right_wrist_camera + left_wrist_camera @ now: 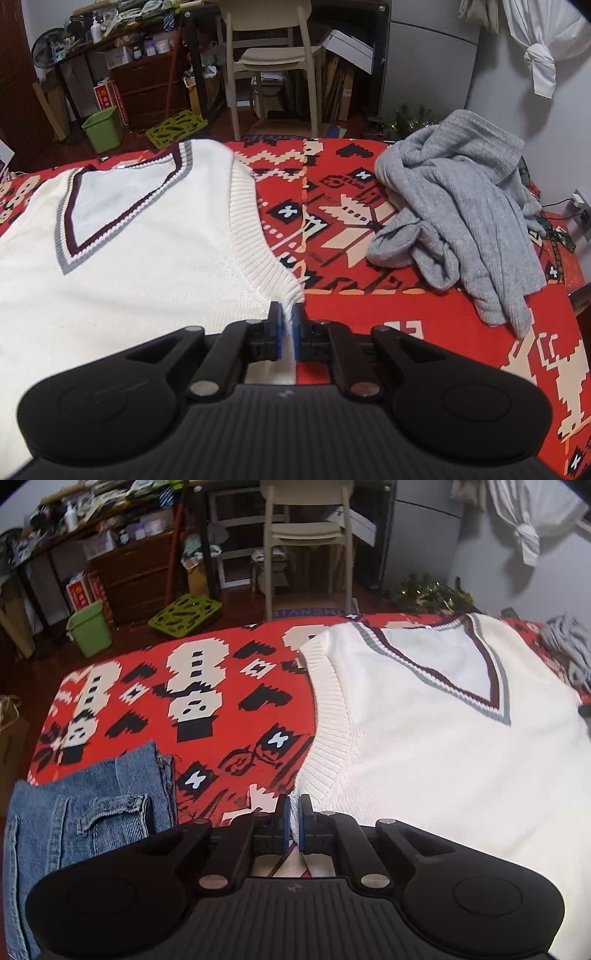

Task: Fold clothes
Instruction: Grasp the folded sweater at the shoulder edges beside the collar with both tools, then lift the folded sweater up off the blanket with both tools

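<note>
The fingers [283,821] of the left gripper [294,801] are clenched on the white vest's [424,746] side edge below one armhole; the right gripper [288,312] is pinched on the opposite edge. One vest is laid flat on the red patterned blanket [229,701], long axis running away, V-neck at the far end. One folded pair of jeans [85,812] and one crumpled grey sweater [461,221] are counted beside it

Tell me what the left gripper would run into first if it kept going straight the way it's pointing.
The left gripper is already shut on the side edge of the white knit vest. Straight ahead lies more of that edge near the ribbed armhole, then probably the red patterned blanket underneath.
</note>
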Tool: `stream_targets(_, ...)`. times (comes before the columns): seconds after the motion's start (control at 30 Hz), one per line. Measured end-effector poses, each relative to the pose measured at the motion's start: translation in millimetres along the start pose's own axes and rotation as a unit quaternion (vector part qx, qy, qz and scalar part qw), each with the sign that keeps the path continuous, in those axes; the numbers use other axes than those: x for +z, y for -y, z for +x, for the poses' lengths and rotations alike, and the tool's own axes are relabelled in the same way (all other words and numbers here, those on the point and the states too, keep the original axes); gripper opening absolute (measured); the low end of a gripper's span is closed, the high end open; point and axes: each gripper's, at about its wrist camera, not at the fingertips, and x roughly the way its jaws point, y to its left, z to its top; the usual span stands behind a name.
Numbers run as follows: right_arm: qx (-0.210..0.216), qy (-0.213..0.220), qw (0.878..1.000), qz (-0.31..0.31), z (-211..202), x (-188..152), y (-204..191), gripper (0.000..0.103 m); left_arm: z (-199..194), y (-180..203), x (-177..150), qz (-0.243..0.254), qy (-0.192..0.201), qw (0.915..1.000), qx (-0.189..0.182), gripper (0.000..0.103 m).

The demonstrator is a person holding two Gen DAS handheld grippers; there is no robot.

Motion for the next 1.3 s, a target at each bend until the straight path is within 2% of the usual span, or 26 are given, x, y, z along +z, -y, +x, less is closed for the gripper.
stream_targets(0.07, 0.01, -0.002, 1.0, 0.017, -2.5, -0.1, 5.4, 0.01, -3.5, -5.4, 2.1, -0.021, 0.006, 0.9998, -0.001, 0.016)
stream_targets(0.17, 0.026, 0.011, 0.998, 0.047, -14.9, 0.4, 15.2, 0.019, -9.9, -13.3, 6.2, -0.048, 0.018, 0.9987, -0.002, 0.02)
stream_targets(0.23, 0.03, 0.019, 0.998, 0.048, -24.4, 2.7, 18.7, 0.019, -14.7, -17.9, 12.2, -0.055, 0.026, 0.9982, -0.004, 0.023)
stream_targets(0.5, 0.051, 0.029, 0.998, 0.009, -32.1, 40.7, 18.0, 0.019, -1.4, -26.0, 58.5, -0.046, 0.05, 0.9974, -0.022, 0.023)
stream_targets(0.73, 0.072, 0.034, 0.997, -0.023, 11.4, 94.8, 6.8, 0.019, 42.0, -27.4, 107.5, -0.055, 0.056, 0.9958, -0.048, 0.025)
stream_targets(0.93, 0.084, 0.023, 0.996, 0.0, 71.2, 136.1, 4.8, 0.019, 72.2, -23.7, 128.1, -0.053, 0.051, 0.9963, -0.045, 0.025)
stream_targets(1.1, 0.097, 0.008, 0.995, -0.008, 109.0, 143.1, -5.1, 0.02, 85.3, -24.8, 130.3, -0.056, 0.042, 0.9961, -0.054, 0.025)
stream_targets(1.3, 0.1, 0.018, 0.992, -0.077, 111.4, 129.6, -32.4, 0.023, 86.0, -23.8, 128.8, -0.056, 0.043, 0.9949, -0.071, 0.03)
